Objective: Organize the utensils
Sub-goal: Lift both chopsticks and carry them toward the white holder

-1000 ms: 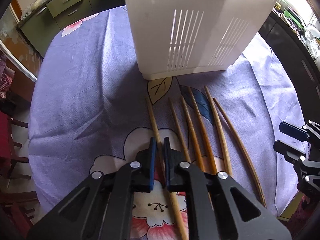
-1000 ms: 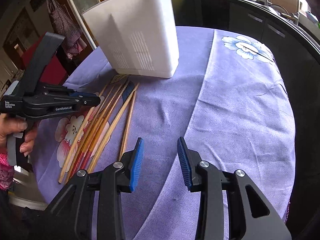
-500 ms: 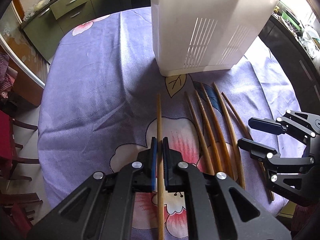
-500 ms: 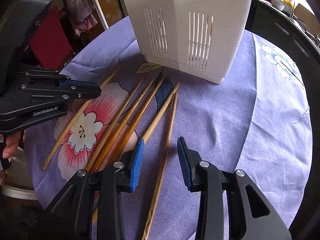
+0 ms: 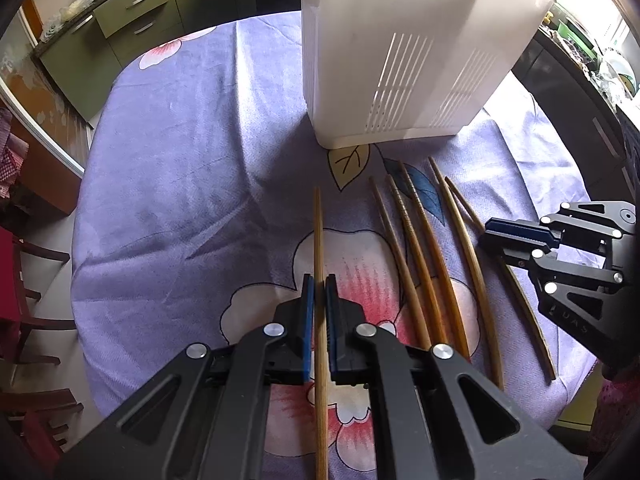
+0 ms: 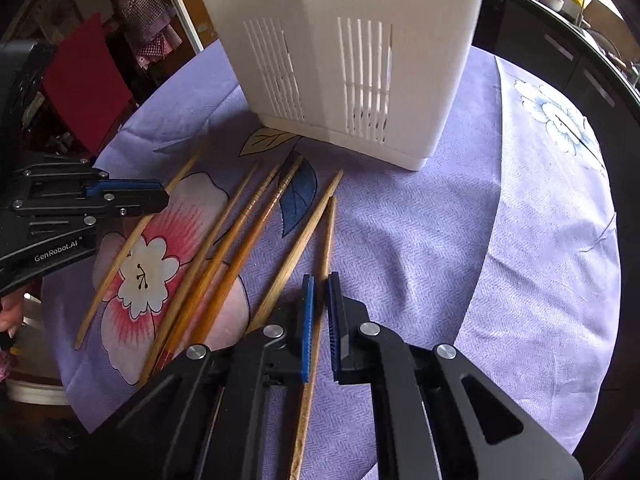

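My left gripper point(image 5: 319, 284) is shut on a wooden chopstick point(image 5: 318, 232), which points toward the white slotted utensil holder point(image 5: 404, 52). Several more chopsticks point(image 5: 424, 248) lie side by side on the cloth to its right. My right gripper point(image 6: 320, 284) has closed around the rightmost chopstick point(image 6: 326, 236), which lies on the cloth near the holder point(image 6: 352, 40). The left gripper also shows in the right wrist view point(image 6: 132, 196), and the right gripper in the left wrist view point(image 5: 516, 236).
The round table carries a lilac flowered cloth point(image 5: 168, 184). Green drawers point(image 5: 132, 12) stand beyond it at the far left, a dark counter point(image 6: 580, 52) at the right. A red chair point(image 6: 84, 80) stands by the table's left edge.
My left gripper closed on its chopstick and swung it away from the others. My right gripper moved in over the rightmost chopstick and closed from wide open.
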Tool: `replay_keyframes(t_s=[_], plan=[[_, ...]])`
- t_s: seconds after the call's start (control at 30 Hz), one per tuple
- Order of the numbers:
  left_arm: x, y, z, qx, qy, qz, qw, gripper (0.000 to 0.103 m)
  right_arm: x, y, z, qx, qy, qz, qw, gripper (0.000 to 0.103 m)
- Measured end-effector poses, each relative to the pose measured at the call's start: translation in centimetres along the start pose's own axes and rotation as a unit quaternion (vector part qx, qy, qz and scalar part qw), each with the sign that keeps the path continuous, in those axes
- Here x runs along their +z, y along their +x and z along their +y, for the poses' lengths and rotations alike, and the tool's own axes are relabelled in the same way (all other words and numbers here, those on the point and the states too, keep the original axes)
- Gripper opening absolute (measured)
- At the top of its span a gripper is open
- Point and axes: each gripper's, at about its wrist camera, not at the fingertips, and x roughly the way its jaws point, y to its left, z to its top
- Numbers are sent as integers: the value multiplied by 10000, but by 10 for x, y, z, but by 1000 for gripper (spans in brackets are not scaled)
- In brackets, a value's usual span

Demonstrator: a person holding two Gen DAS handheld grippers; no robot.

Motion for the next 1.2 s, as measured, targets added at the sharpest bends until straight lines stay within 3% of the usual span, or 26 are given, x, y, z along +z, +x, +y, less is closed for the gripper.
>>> replay_keyframes(t_s=[0.03, 0.07, 0.17, 0.23, 0.3, 0.47, 0.8, 1.0, 1.2], plan=[[1, 1, 0, 5, -6, 5, 10000, 6, 2, 1, 2, 36, -44, 64, 10000, 18], [1, 1, 1, 6, -18, 13, 10000, 6, 4, 1, 4, -12, -73, 107, 9999, 18], [1, 3, 2, 9, -42, 42, 10000, 6, 10, 2, 4, -204, -97, 173, 9996, 8], [2, 5, 2, 18, -36, 75, 10000, 6, 10, 2, 0, -192, 21, 171, 9997, 7], [3, 9, 4, -14, -57, 137, 9999, 6, 7, -3, -3, -391, 73, 42, 9992, 6], [6, 8, 6, -62, -73, 97, 9999, 6, -9, -37, -17, -179, 440, -517, 9975, 6], [2, -74, 11, -172, 21, -764, 9969, 6, -39, -136, -28, 64, 763, -1739, 9818, 6], [-9, -131, 8, -275, 123, -1341, 9905, 6, -56, -155, -31, 96, 839, -1935, 9775, 6], [1, -170, -1, -287, 245, -1688, 9849, 6, -63, -166, -28, 133, 795, -2043, 9756, 6]])
